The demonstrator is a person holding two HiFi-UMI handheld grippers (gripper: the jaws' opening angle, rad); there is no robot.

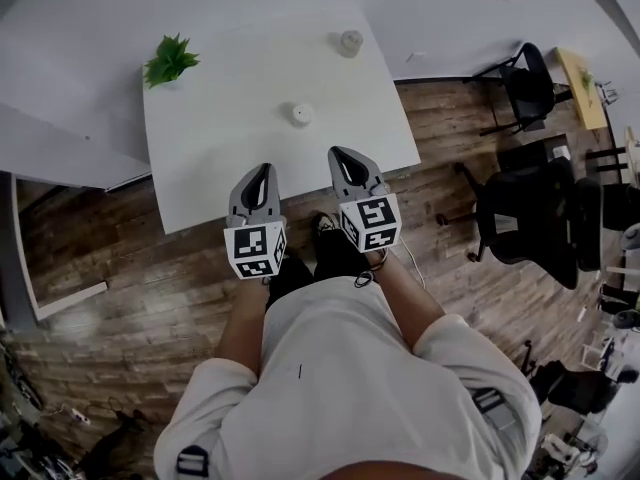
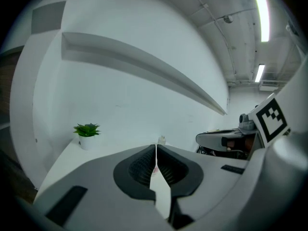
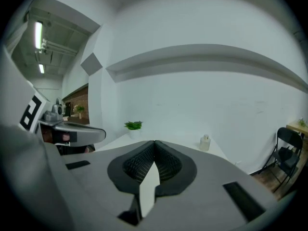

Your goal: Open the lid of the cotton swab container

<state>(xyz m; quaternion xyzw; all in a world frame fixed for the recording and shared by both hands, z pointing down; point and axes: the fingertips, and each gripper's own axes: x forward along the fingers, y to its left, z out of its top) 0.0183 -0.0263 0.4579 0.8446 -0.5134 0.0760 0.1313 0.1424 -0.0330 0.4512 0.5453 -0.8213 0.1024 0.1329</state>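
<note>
Facing the counter, the left gripper and right gripper are held closed, empty. The container is not yet reached

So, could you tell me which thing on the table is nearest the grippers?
The round white container in the middle; the plant and bottle stand at the far edge.

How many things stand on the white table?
3: a potted plant at its far left corner, a small round container near the middle, and a small bottle by the far right edge. Nothing seems hidden.
</note>
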